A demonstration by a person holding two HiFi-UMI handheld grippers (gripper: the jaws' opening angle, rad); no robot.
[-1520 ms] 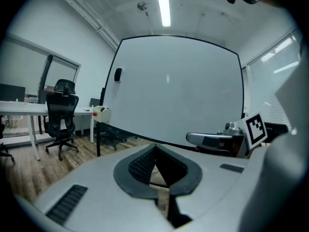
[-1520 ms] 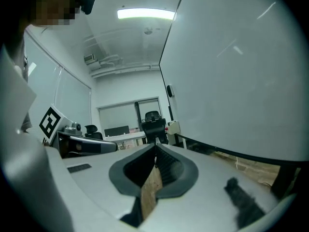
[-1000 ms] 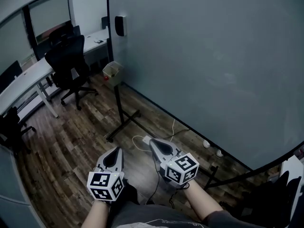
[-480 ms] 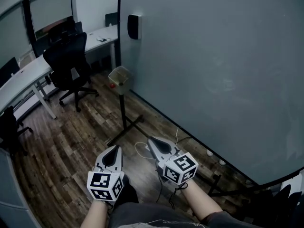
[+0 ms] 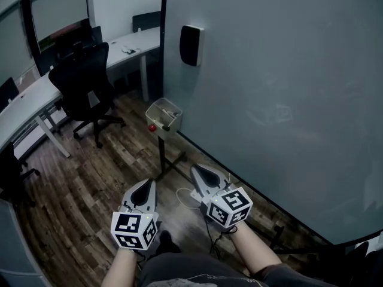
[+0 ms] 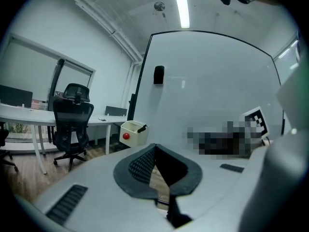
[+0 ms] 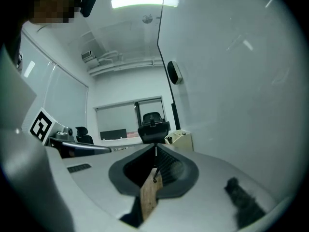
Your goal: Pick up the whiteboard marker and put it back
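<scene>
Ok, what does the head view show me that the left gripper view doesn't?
Head view only: the dark stand under the box, the white cable on the floor, and the person's forearms. Left gripper view only: the ceiling light and a dark stick, possibly the marker, poking from the box. Both: the whiteboard, the black block on it, the box with a red ball, and the black chair.

Left hand-held gripper and right hand-held gripper, jaws together, empty.
</scene>
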